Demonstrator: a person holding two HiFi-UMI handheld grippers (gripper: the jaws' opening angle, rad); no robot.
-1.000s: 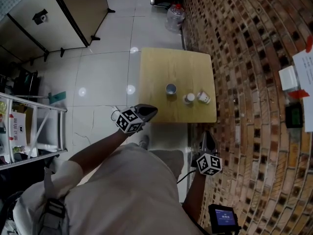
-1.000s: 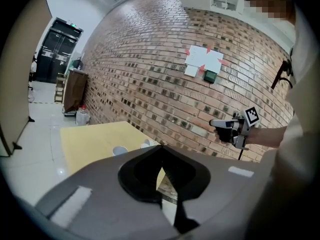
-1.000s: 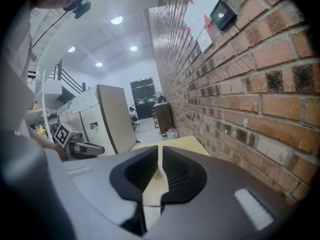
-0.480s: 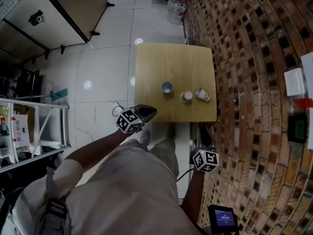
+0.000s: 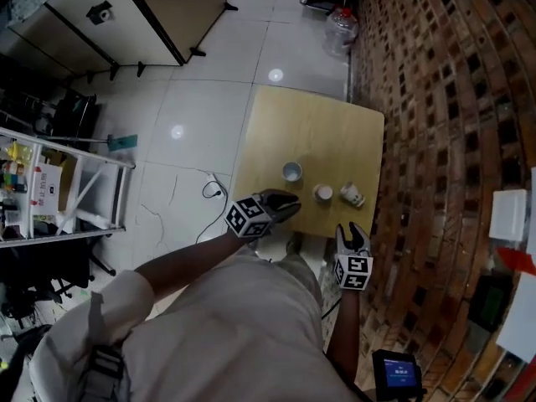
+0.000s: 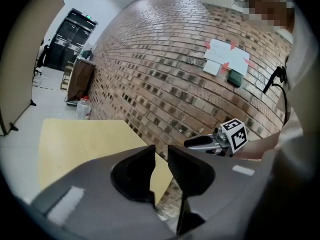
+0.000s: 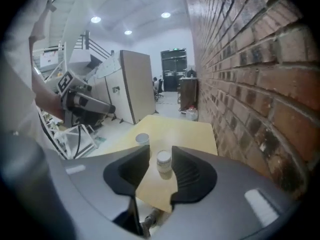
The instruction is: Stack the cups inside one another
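Cups (image 5: 291, 171) are sitting apart on the table (image 5: 318, 124), 2 upright and 1 tipped over. We are holding the left gripper (image 5: 289, 201) and right gripper (image 5: 352, 229) near its edge, jaws just opening, clasping nothing.

No text is readable (the wall papers (image 6: 220, 56) are too blurred)

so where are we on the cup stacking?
Done: nothing. Three cups sit apart on the table: the far cup, the middle cup and the tipped cup, which lies on its side.
In hand: nothing. The left gripper and right gripper are at the table's near edge. Their jaws have just been opening and are empty, and the right lines up with the middle cup.
Left: all the nesting.
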